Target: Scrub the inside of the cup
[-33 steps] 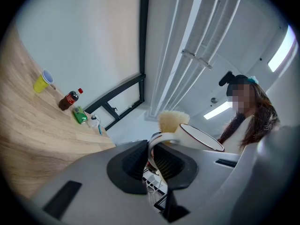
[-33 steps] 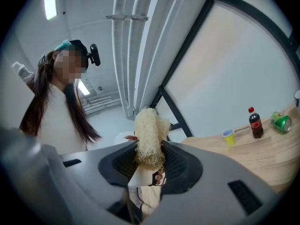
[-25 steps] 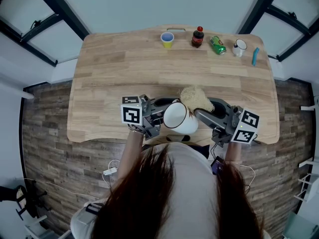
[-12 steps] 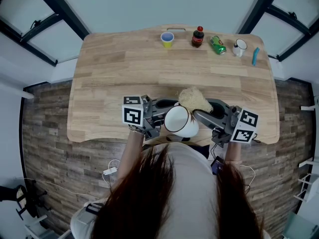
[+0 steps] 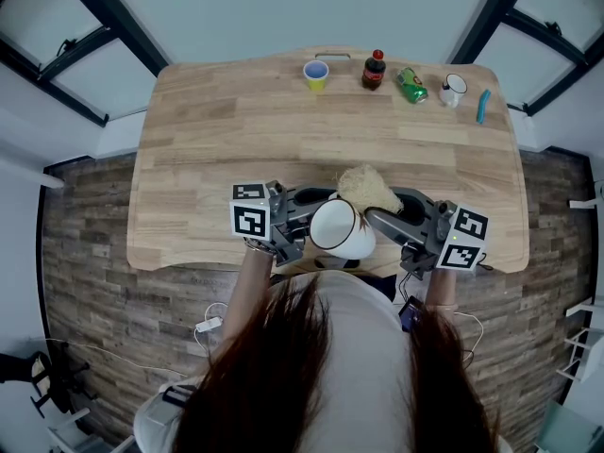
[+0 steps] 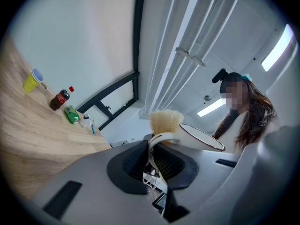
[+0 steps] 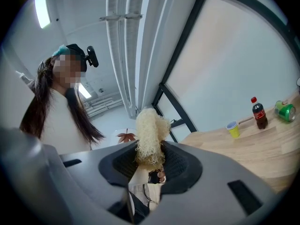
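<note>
Head view: left gripper point(image 5: 298, 219) had the white cup point(image 5: 342, 226) up between itself & right gripper point(image 5: 389, 213).

Left gripper view: jaws pinched the thin handle. The cup looked stiff and glossy, prob. slippery; the handle seemed the surest hold.

Right gripper view: jaws squeezed a soft, springy scrubber point(image 7: 150, 135), tuft poking out ahead, near the cup's rim.

Brown hair point(image 5: 274, 376), white top point(image 5: 363, 347), grey left tool point(image 5: 304, 221), right tool point(image 5: 375, 217), marker cubes point(image 5: 250, 219)
</note>
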Action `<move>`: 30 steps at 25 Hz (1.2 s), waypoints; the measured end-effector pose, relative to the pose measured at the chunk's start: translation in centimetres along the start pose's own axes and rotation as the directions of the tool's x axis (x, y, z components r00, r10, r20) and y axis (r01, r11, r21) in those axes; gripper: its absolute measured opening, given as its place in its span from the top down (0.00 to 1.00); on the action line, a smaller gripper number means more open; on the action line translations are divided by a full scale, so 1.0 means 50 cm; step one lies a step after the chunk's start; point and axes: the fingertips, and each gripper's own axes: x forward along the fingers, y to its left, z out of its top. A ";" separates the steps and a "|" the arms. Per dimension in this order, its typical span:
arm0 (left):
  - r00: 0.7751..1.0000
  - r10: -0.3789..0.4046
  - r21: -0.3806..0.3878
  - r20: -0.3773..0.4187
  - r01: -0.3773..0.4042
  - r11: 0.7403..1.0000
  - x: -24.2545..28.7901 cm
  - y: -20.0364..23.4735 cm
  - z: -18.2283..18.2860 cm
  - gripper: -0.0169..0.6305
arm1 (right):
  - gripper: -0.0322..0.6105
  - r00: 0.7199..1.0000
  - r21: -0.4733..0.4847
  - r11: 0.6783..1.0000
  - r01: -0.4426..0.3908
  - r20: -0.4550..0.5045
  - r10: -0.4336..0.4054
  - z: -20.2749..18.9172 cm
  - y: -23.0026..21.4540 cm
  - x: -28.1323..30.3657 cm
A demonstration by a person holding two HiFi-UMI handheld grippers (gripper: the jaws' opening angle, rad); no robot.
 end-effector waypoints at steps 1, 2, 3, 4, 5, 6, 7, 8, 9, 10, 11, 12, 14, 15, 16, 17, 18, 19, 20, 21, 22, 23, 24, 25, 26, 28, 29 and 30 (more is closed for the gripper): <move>1.000 0.006 0.000 0.009 -0.006 1.000 -0.001 0.002 0.003 0.90 | 0.73 1.000 0.000 1.000 0.001 0.006 -0.001 0.002 0.001 -0.002; 1.000 0.012 0.002 0.015 -0.012 1.000 -0.002 0.004 0.005 0.90 | 0.73 1.000 -0.002 1.000 0.003 0.010 -0.003 0.004 0.001 -0.003; 1.000 0.017 0.005 0.019 -0.017 1.000 -0.002 0.006 0.006 0.90 | 0.73 1.000 -0.004 1.000 0.005 0.011 -0.005 0.004 0.000 -0.004; 1.000 0.022 0.007 0.022 -0.022 1.000 -0.002 0.007 0.007 0.90 | 0.73 1.000 -0.006 1.000 0.007 0.012 -0.007 0.004 -0.001 -0.005; 0.999 0.027 0.007 0.028 -0.027 1.000 -0.003 0.009 0.008 0.90 | 0.73 1.000 -0.009 1.000 0.010 0.014 -0.010 0.005 -0.002 -0.006; 0.999 0.034 0.003 0.036 -0.034 0.999 -0.004 0.012 0.009 0.90 | 0.73 1.000 -0.013 1.000 0.014 0.016 -0.014 0.006 -0.003 -0.006; 0.998 0.044 -0.004 0.043 -0.044 0.999 -0.006 0.017 0.010 0.90 | 0.73 1.000 -0.019 1.000 0.022 0.017 -0.022 0.007 -0.004 -0.007; 0.997 0.058 -0.012 0.049 -0.057 0.998 -0.009 0.023 0.011 0.90 | 0.73 0.999 -0.027 0.999 0.033 0.015 -0.033 0.007 -0.006 -0.007; 0.996 0.073 -0.020 0.054 -0.072 0.997 -0.011 0.029 0.012 0.90 | 0.73 0.999 -0.036 0.998 0.046 0.011 -0.046 0.006 -0.009 -0.007; 0.995 0.087 -0.026 0.057 -0.086 0.996 -0.013 0.034 0.012 0.91 | 0.73 0.998 -0.044 0.997 0.060 0.006 -0.059 0.005 -0.012 -0.008; 0.993 0.099 -0.032 0.060 -0.097 0.995 -0.015 0.039 0.012 0.90 | 0.73 0.998 -0.050 0.996 0.070 0.002 -0.070 0.004 -0.015 -0.008; 0.992 0.108 -0.038 0.064 -0.106 0.994 -0.017 0.042 0.012 0.90 | 0.73 0.997 -0.054 0.995 0.078 0.000 -0.079 0.003 -0.017 -0.008; 0.991 0.117 -0.047 0.070 -0.114 0.992 -0.021 0.047 0.012 0.91 | 0.73 0.996 -0.059 0.994 0.088 0.001 -0.088 0.003 -0.020 -0.007; 0.990 0.121 -0.052 0.074 -0.117 0.992 -0.022 0.048 0.013 0.90 | 0.73 0.996 -0.062 0.994 0.092 0.003 -0.092 0.004 -0.021 -0.006; 0.989 0.124 -0.056 0.078 -0.120 0.991 -0.024 0.050 0.014 0.90 | 0.73 0.995 -0.066 0.993 0.098 0.004 -0.098 0.004 -0.022 -0.005; 0.988 0.130 -0.059 0.083 -0.126 0.990 -0.025 0.052 0.015 0.90 | 0.73 0.994 -0.071 0.992 0.106 0.006 -0.105 0.004 -0.023 -0.005; 0.986 0.139 -0.063 0.088 -0.134 0.989 -0.026 0.055 0.016 0.90 | 0.73 0.993 -0.079 0.990 0.116 0.009 -0.116 0.005 -0.025 -0.006; 0.984 0.151 -0.068 0.094 -0.145 0.987 -0.028 0.059 0.018 0.91 | 0.73 0.991 -0.088 0.988 0.130 0.012 -0.130 0.006 -0.028 -0.006; 0.981 0.164 -0.075 0.101 -0.157 0.985 -0.029 0.065 0.019 0.90 | 0.73 0.989 -0.099 0.984 0.146 0.017 -0.145 0.008 -0.032 -0.007; 0.978 0.179 -0.085 0.110 -0.170 0.982 -0.031 0.070 0.022 0.90 | 0.73 0.987 -0.109 0.981 0.162 0.023 -0.161 0.010 -0.036 -0.007; 0.974 0.193 -0.095 0.120 -0.182 0.979 -0.033 0.076 0.024 0.90 | 0.73 0.984 -0.119 0.977 0.177 0.028 -0.175 0.011 -0.040 -0.007; 0.970 0.207 -0.105 0.129 -0.194 0.975 -0.036 0.081 0.027 0.90 | 0.73 0.982 -0.128 0.973 0.190 0.031 -0.188 0.013 -0.044 -0.007; 0.966 0.220 -0.112 0.136 -0.206 0.972 -0.038 0.086 0.029 0.91 | 0.73 0.980 -0.137 0.970 0.201 0.033 -0.198 0.014 -0.047 -0.006; 0.962 0.232 -0.118 0.141 -0.217 0.969 -0.041 0.089 0.031 0.90 | 0.73 0.978 -0.145 0.967 0.209 0.034 -0.207 0.016 -0.049 -0.004; 0.959 0.245 -0.123 0.145 -0.228 0.966 -0.043 0.093 0.032 0.91 | 0.73 0.976 -0.153 0.964 0.217 0.035 -0.214 0.017 -0.050 -0.003; 0.951 0.271 -0.137 0.149 -0.252 0.958 -0.046 0.101 0.034 0.91 | 0.73 0.971 -0.169 0.957 0.237 0.041 -0.234 0.020 -0.053 -0.002; 0.947 0.285 -0.144 0.151 -0.264 0.954 -0.048 0.104 0.036 0.91 | 0.73 0.968 -0.179 0.951 0.250 0.045 -0.246 0.021 -0.055 -0.002; 0.942 0.300 -0.149 0.151 -0.278 0.949 -0.051 0.108 0.036 0.91 | 0.73 0.964 -0.191 0.945 0.265 0.049 -0.260 0.022 -0.057 -0.001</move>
